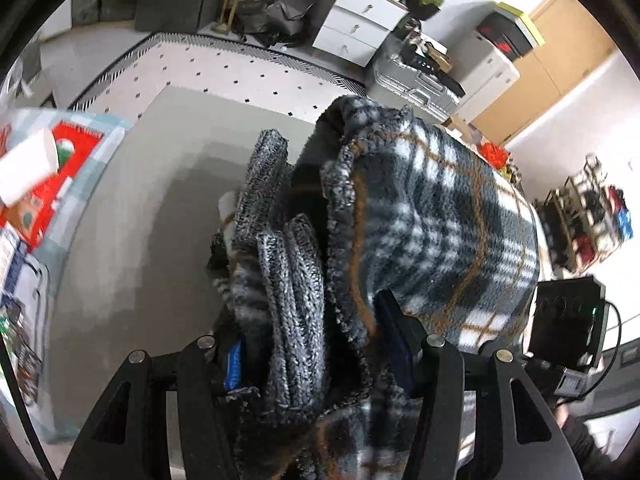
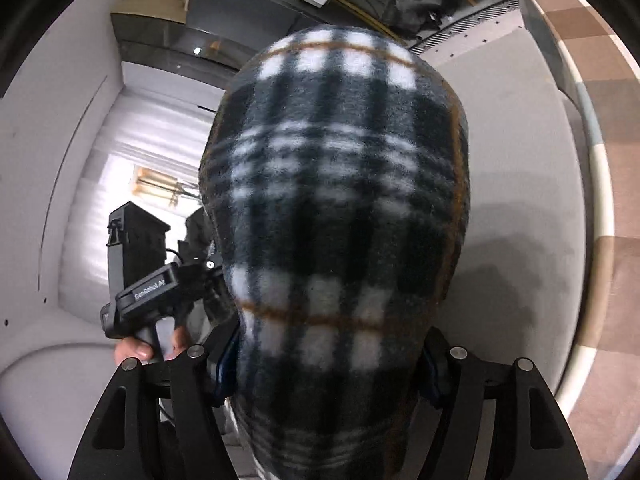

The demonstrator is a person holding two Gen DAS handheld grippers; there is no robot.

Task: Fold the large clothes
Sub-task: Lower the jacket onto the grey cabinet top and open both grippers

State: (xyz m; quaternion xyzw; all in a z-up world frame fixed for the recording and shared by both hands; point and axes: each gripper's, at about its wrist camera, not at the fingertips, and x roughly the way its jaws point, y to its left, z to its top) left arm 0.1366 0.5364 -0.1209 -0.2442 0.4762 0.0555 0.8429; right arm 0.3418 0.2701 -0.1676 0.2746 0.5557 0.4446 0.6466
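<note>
Both claws are hanging onto the same plaid fleece garment [image 1: 432,216], which is bunched up thick and lifted above a plain grey surface [image 1: 140,208] that looks like a table or a bed, can't really tell which.

In the left wrist view the left claw [image 1: 316,344] is clamping a fat stack of folds, with the grey knit lining [image 1: 288,288] showing on the inner side and the checked side rolling off to the right. The blue pads are pressing into the cloth on both sides.

In the right wrist view the right claw [image 2: 328,364] is gripping another wad of the same fleece [image 2: 340,184], and the fabric is filling most of the frame, bulging up in front of the lens. The other handheld gripper [image 2: 156,292] is sitting just to the left of that bundle, with a hand [image 2: 140,348] wrapped around its handle.

A dotted rug [image 1: 224,68] and white drawers [image 1: 360,20] are sitting in the background.
</note>
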